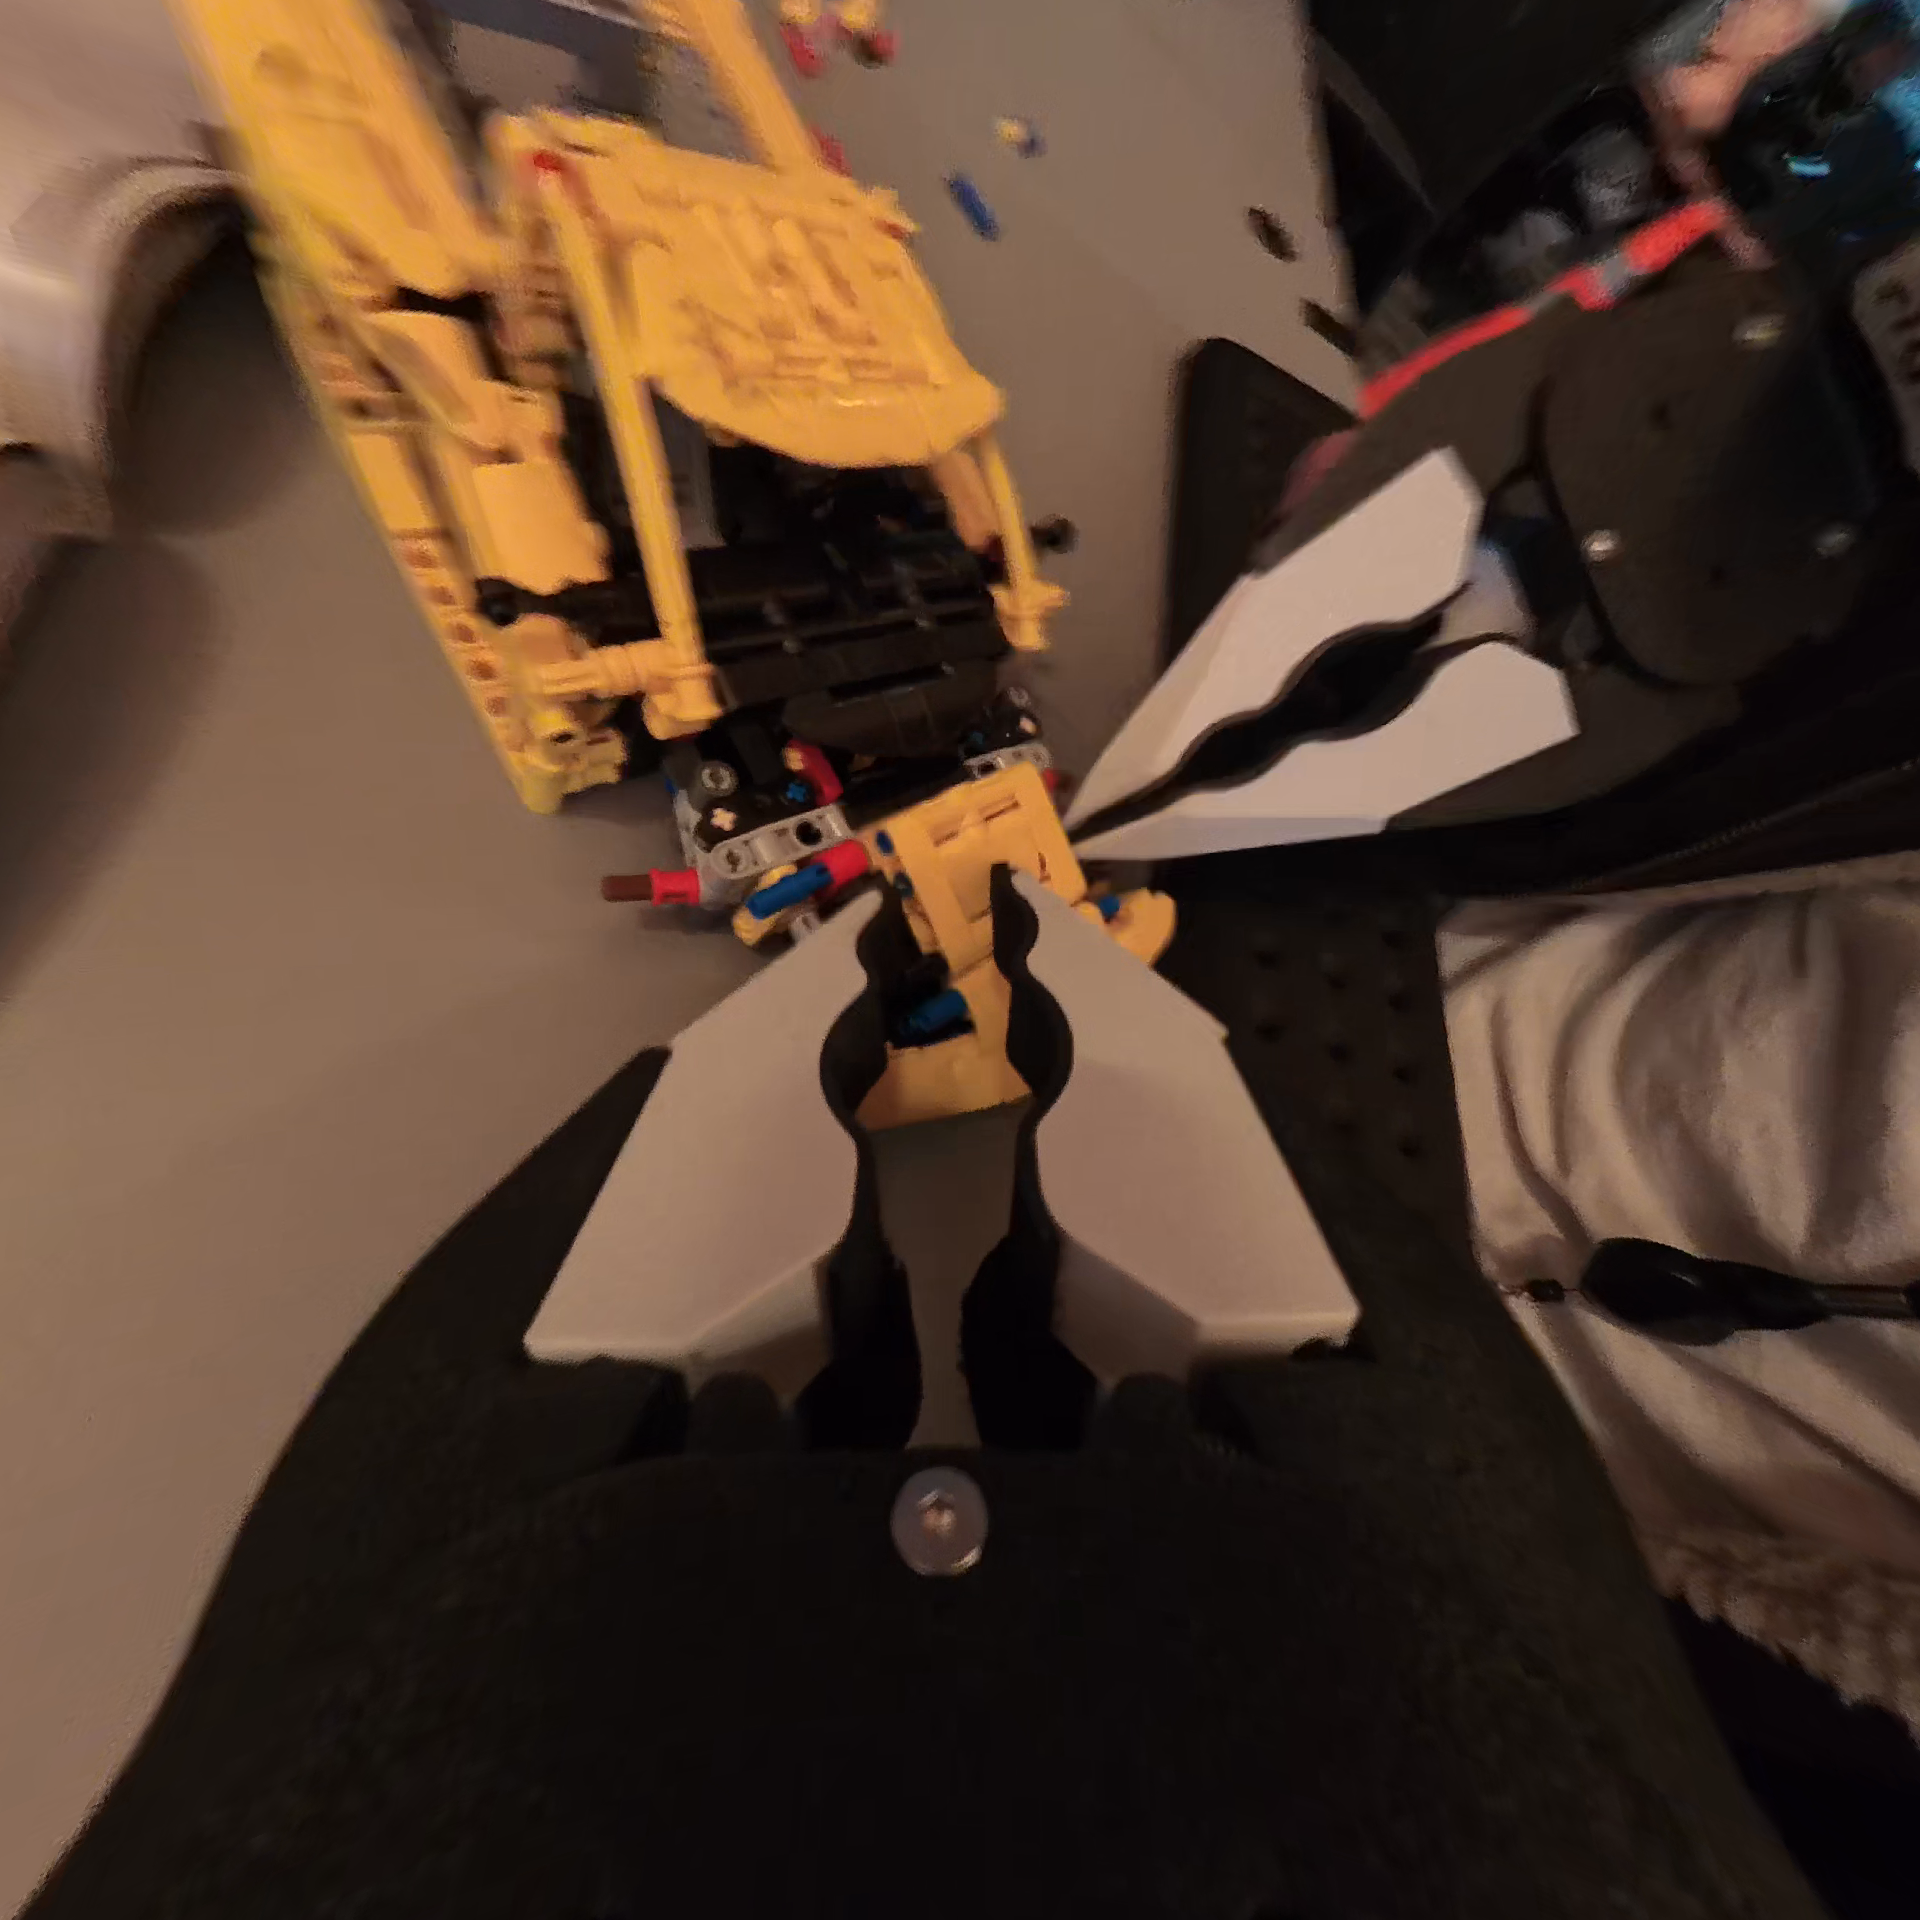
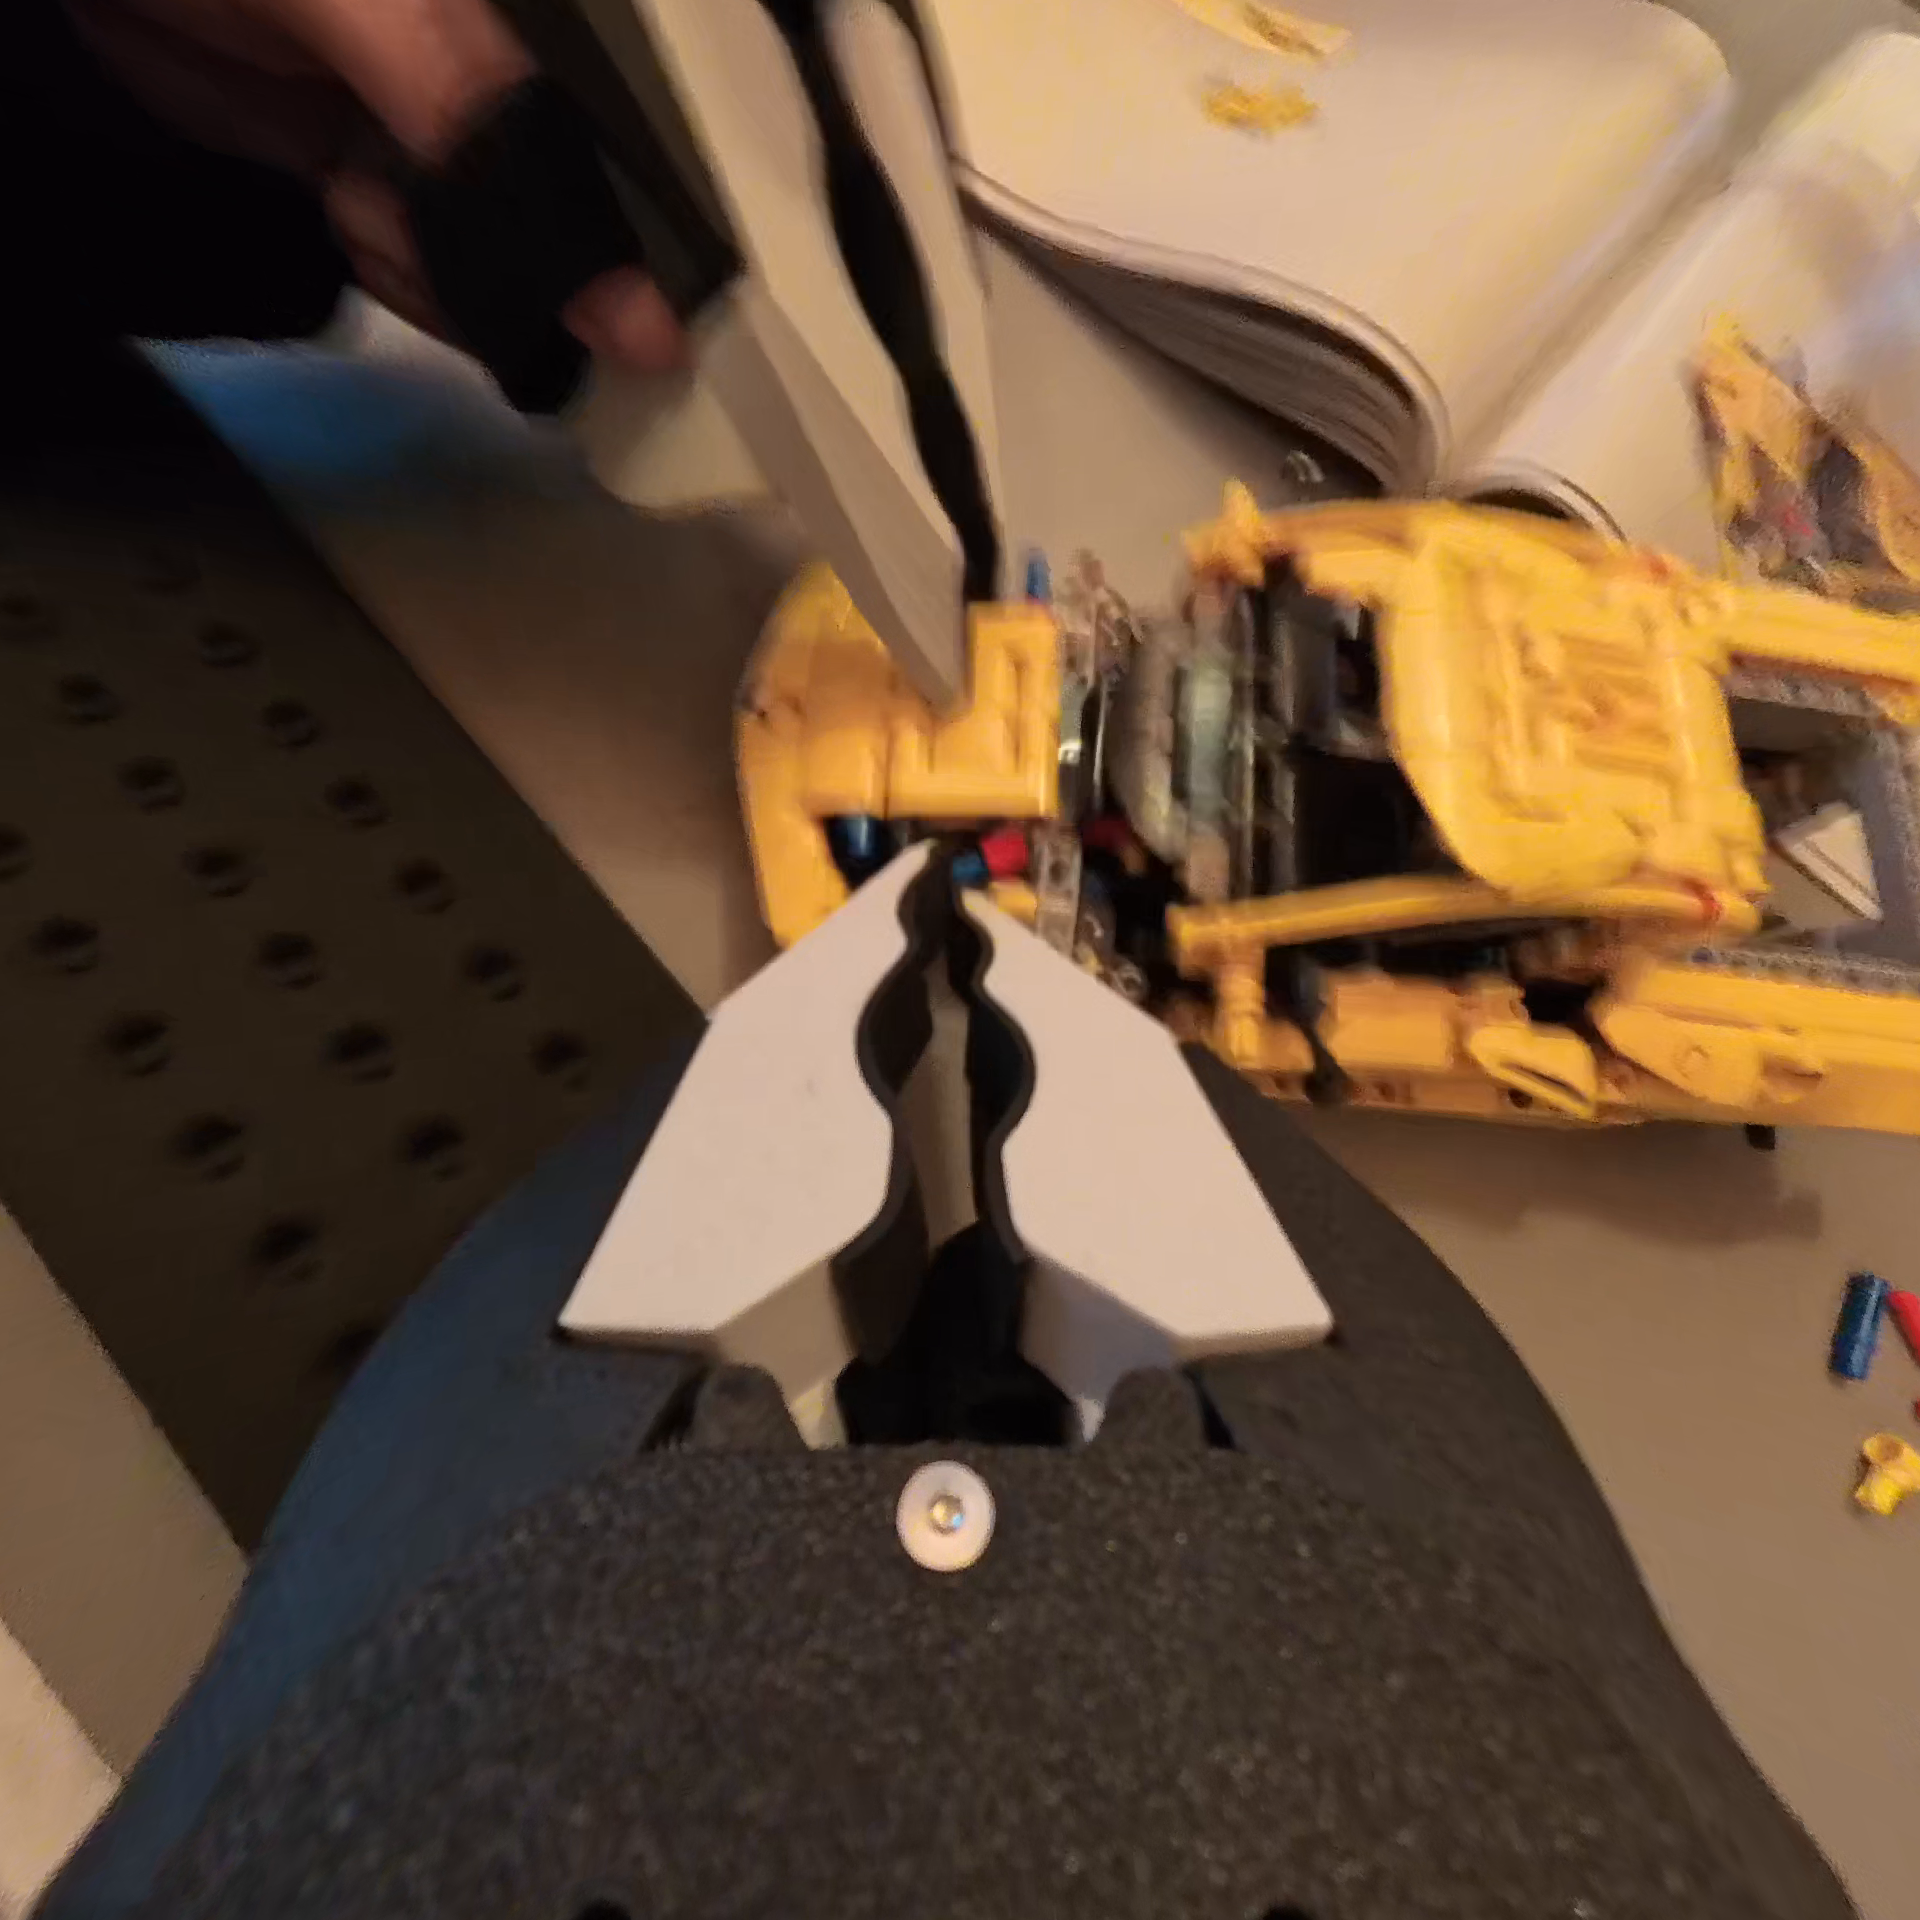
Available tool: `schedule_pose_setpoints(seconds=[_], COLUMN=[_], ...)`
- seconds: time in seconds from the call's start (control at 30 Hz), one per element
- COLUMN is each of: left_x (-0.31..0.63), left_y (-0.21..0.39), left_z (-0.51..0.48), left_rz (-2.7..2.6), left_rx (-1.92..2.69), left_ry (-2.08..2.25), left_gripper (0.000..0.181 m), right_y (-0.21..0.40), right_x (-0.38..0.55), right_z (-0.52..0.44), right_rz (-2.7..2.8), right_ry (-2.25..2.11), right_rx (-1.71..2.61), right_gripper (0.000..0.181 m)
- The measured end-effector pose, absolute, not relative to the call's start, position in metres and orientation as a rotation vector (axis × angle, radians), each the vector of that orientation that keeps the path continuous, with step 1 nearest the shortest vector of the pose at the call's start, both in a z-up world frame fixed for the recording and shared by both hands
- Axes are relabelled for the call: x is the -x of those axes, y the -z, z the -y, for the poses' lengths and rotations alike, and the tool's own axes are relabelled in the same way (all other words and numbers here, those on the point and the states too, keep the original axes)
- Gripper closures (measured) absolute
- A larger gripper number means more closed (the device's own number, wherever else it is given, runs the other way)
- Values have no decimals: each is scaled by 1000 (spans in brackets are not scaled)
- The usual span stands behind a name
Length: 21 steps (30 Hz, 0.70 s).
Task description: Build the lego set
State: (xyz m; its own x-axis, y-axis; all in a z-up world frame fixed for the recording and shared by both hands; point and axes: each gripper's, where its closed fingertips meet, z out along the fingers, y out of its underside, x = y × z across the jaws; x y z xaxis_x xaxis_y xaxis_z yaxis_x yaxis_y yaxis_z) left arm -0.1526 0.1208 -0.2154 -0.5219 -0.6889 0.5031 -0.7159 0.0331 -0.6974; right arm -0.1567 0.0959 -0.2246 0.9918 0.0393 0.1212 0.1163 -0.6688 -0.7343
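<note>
Here the left gripper [image 1: 940, 894] clamps the yellow model's [image 1: 644, 416] near end — body running away.

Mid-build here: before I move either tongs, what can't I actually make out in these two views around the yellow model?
- Left wrist view: the left tongs clamp the yellow front section; their fingers hide its seam with the model.
- Right wrist view: right tongs tips meet the model's underside; contact is blurred.
- Loose pins: too small and blurred to identify.
- Open instruction book: blurred, cut off by the top edge.
</note>
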Motion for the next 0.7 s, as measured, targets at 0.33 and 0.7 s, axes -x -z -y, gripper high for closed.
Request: schedule_pose_setpoints(seconds=[0.33,0.7], left_x=[158,159], left_y=[214,214], left_z=[-117,-139], left_rz=[2275,2243], left_rx=[-1432,-1493], left_ry=[-1538,-1536], left_gripper=[167,165], right_y=[225,212], right_x=[149,159], right_z=[-87,-87], right_rz=[142,207], right_ry=[108,47], right_rx=[2292,2180], right_gripper=[181,155])
